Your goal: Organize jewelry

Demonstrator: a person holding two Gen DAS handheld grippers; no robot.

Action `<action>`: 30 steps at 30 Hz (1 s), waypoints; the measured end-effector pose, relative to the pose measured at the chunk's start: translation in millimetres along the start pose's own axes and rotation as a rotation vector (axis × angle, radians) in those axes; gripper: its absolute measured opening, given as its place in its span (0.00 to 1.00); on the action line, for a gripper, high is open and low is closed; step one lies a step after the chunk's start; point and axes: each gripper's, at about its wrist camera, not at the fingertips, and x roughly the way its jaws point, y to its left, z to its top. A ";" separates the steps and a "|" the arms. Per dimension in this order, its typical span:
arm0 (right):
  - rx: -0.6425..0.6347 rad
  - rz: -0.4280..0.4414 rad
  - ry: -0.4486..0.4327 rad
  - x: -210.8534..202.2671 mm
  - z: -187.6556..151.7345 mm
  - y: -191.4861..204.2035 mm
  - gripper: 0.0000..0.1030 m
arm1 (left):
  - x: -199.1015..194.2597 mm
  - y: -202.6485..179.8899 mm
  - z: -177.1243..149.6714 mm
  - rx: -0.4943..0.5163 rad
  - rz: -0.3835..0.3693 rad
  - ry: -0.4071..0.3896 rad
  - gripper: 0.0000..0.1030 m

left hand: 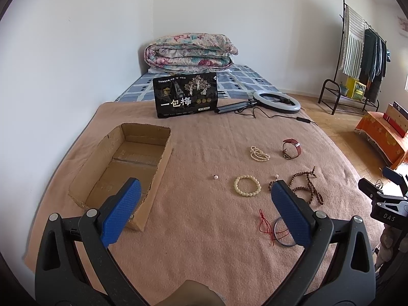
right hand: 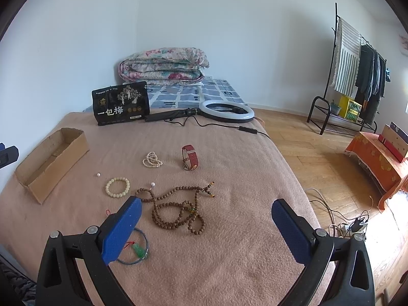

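While both the left gripper (left hand: pixel 205 200) and right gripper (right hand: pixel 206 220) hang wide open and empty, the jewelry lies scattered on the bed (right hand: pixel 229 267) beside the cardboard box (left hand: pixel 142 150); the tangled brown beads (right hand: pixel 178 211) could snag or drag neighbours.

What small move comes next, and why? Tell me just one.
Probably lower the right gripper onto the brown bead necklace and close on it. Both grippers are open and hold nothing, the cardboard box looks empty, and all the jewelry lies loose on the blanket. The necklace sits right between the right gripper's fingers, nearer than the cream bracelet or the watch.
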 end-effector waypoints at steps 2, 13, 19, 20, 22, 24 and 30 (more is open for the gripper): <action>0.001 0.000 0.002 0.4 -1.1 -0.8 1.00 | 0.0 -0.2 0.2 0.001 0.000 0.000 1.00; -0.005 0.000 0.005 1.0 -0.7 -1.3 1.00 | 0.1 0.7 0.5 0.000 -0.001 0.000 1.00; -0.014 0.000 0.006 1.0 0.2 2.4 1.00 | 0.2 0.8 0.5 0.000 -0.001 0.000 1.00; -0.014 0.000 0.006 1.0 0.1 2.4 1.00 | 0.3 1.0 0.4 0.000 -0.001 0.001 1.00; -0.012 0.001 0.007 1.0 -0.2 2.1 1.00 | 0.2 1.0 0.2 0.000 -0.001 0.001 1.00; -0.013 0.002 0.009 1.2 0.6 3.3 1.00 | 0.3 1.0 -0.1 0.000 -0.001 0.001 1.00; -0.015 0.007 0.021 3.4 1.2 6.0 1.00 | 2.4 4.3 -2.9 0.004 0.002 0.007 1.00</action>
